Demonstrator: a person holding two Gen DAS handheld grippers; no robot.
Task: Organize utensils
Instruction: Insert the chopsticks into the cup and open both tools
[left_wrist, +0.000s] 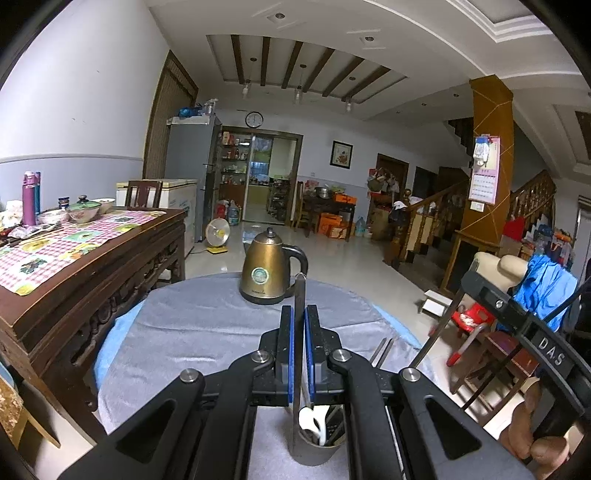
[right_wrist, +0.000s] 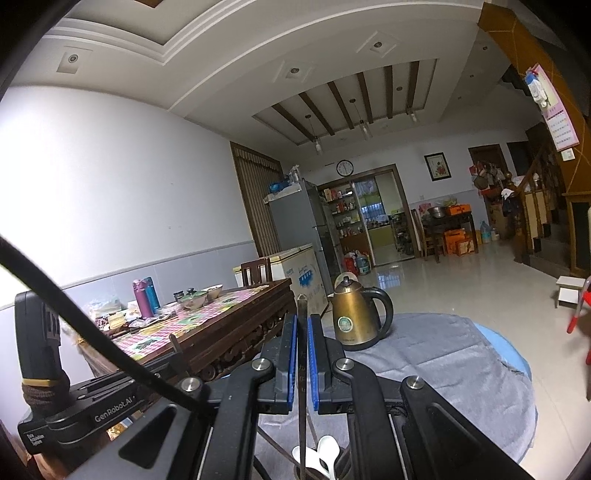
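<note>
Left tongs (left_wrist: 299, 347) clamp utensil (left_wrist: 300, 295); kettle (left_wrist: 266, 275) beyond.

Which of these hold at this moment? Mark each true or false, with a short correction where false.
1. The left gripper is shut on a thin metal utensil. True.
2. The right gripper is wide open with nothing in it. False: it is shut on a thin dark utensil.
3. The kettle lies tipped on its side. False: it stands upright on the grey cloth.
4. A white spoon sits in the cup. True.
</note>
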